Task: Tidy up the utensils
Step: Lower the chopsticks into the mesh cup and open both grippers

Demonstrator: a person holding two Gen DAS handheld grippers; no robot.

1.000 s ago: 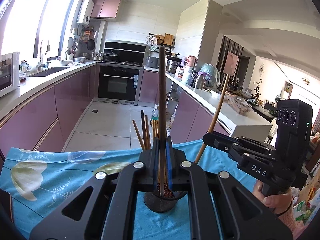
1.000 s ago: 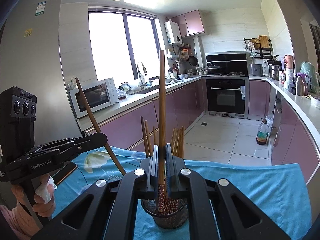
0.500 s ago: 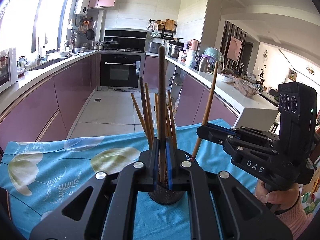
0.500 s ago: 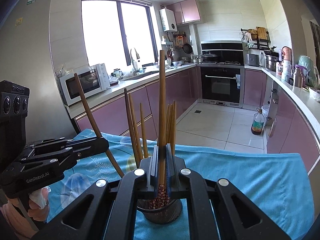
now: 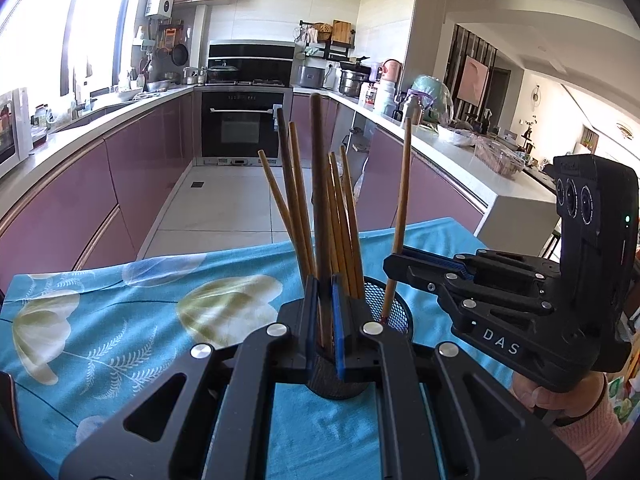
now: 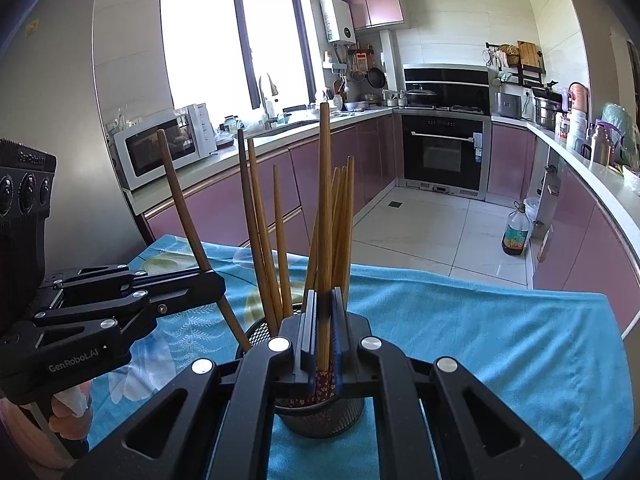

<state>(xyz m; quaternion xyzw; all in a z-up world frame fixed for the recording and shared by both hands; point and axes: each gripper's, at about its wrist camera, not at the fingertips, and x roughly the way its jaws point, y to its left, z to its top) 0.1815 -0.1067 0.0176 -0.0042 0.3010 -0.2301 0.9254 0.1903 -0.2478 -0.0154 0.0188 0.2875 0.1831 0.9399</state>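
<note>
A black mesh utensil cup [image 5: 394, 314] [image 6: 320, 416] stands on the blue floral cloth and holds several wooden chopsticks [image 5: 344, 216] [image 6: 262, 224]. My left gripper [image 5: 323, 312] is shut on one dark chopstick [image 5: 318, 184], held upright with its lower end in the cup. My right gripper [image 6: 323, 328] is shut on another chopstick [image 6: 325, 184] whose patterned lower end sits in the cup. Each gripper also shows in the other view, the right one [image 5: 396, 262] and the left one [image 6: 214, 280], gripping its chopstick above the rim.
The blue cloth [image 5: 120, 312] [image 6: 500, 328] covers the table, whose far edge drops to a tiled kitchen floor. Purple cabinets and counters run along both sides. An oil bottle [image 6: 516, 232] stands on the floor at right.
Both grippers have lowered their chopsticks into the cup. The cup and its chopsticks now sit closer and higher in both views, and the right-held chopstick stands more upright.
</note>
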